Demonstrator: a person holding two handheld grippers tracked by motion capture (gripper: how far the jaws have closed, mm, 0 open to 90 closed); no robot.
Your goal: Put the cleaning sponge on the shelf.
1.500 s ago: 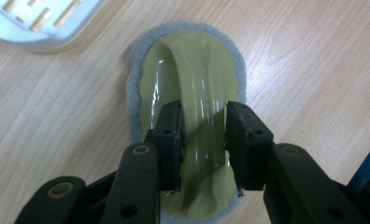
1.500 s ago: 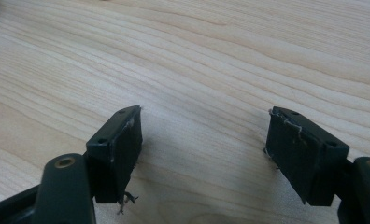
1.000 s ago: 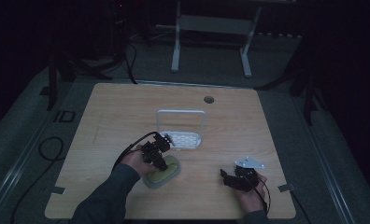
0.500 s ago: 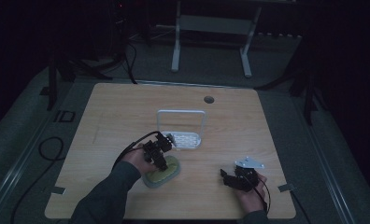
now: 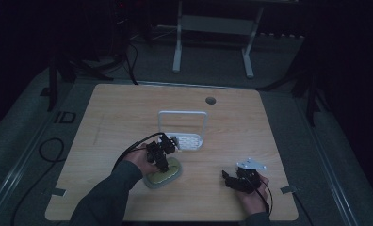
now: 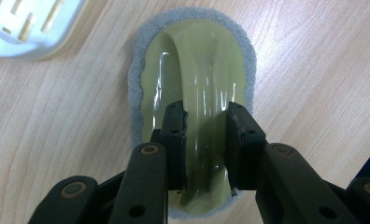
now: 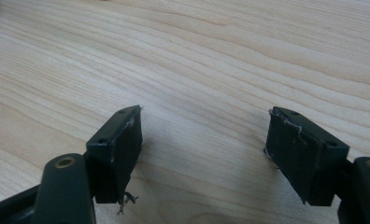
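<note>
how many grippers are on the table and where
2. The left gripper is at the green scrubber near the table's middle front, jaws astride its handle; the right gripper sits open at the front right.

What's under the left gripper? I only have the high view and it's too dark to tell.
Observer: A scrubber. It has a grey pad and a glossy yellow-green handle arched along its top, and it lies flat on the table.
Operator: Jaws on it yet?
Observer: The left gripper straddles the handle near its close end. The jaws have just been closing, and the pads look pressed to its sides.
Operator: Right gripper holding anything?
Observer: No. The right gripper has its jaws wide open, with only bare table between them.
</note>
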